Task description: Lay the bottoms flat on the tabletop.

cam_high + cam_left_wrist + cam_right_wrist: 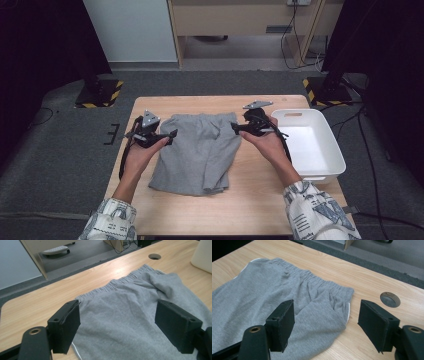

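left tongs (172, 134): released, your jaws stand wide with nothing clamped; held just off the left side of the shorts, at the waistband's left end, towards the table's left edge.
left tongs view: the pads (65, 328) sit above the grey fabric, the cloth lying flat under them, not pinched.
shorts (197, 150): grey, spread flat mid-table, waistband (202, 117) towards the far edge, legs towards your near edge; white piping shows along the side seams.
right tongs (234, 128): released too, jaws apart and empty; at the waistband's right end.
right tongs view: the waistband corner lies on the table between your pads (282, 323), not touching them.
table hole (390, 299): just beyond that corner.
bin (327, 160): white, at the table's right edge, well apart from the shorts.
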A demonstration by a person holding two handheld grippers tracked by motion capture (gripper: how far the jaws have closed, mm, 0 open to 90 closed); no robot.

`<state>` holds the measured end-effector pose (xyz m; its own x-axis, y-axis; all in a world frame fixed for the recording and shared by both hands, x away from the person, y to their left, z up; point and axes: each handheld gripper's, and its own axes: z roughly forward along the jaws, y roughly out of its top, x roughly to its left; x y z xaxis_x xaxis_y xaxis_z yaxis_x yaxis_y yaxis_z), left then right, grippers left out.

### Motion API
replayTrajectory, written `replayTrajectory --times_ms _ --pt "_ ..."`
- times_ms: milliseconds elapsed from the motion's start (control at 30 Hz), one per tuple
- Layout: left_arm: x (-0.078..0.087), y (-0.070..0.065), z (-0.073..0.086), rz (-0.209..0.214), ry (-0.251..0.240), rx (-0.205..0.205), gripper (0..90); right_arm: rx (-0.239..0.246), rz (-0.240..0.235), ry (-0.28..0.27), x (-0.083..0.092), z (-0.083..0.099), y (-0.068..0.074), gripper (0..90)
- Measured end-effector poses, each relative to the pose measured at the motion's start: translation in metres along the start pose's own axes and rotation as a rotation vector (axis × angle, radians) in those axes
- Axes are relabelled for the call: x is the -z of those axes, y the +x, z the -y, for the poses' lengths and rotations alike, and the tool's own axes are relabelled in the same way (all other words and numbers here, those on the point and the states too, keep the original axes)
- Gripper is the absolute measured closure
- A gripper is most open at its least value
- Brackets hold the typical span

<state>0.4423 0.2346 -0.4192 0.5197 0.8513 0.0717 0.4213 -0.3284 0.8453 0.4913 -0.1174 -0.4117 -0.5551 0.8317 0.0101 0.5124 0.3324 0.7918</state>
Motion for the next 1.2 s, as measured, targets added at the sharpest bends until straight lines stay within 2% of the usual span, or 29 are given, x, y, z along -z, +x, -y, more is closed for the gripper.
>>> replayTrajectory --times_ms 300,400,567,800,933,1200 --pt "-0.002 -0.011 0.017 0.037 0.002 -0.017 17.4 0.029 -0.033 0.006 0.001 0.011 0.009 25.3" --pt "-0.001 -0.014 0.020 0.045 -0.003 -0.014 17.0 0.047 -0.046 0.006 0.003 0.016 0.011 33.1" --pt "0.003 -0.019 0.027 0.042 -0.003 -0.025 17.6 0.072 -0.058 0.000 0.007 0.022 0.017 40.2" --pt "0.006 -0.025 0.044 0.049 0.001 -0.013 17.4 0.097 -0.059 0.007 0.010 0.035 0.025 45.2" --pt "0.005 -0.029 0.055 0.039 -0.008 -0.008 17.8 0.102 -0.059 0.013 0.011 0.040 0.029 46.9" --pt "0.003 -0.028 0.072 0.052 -0.002 0.021 18.0 0.112 -0.073 0.032 0.011 0.050 0.036 52.3"
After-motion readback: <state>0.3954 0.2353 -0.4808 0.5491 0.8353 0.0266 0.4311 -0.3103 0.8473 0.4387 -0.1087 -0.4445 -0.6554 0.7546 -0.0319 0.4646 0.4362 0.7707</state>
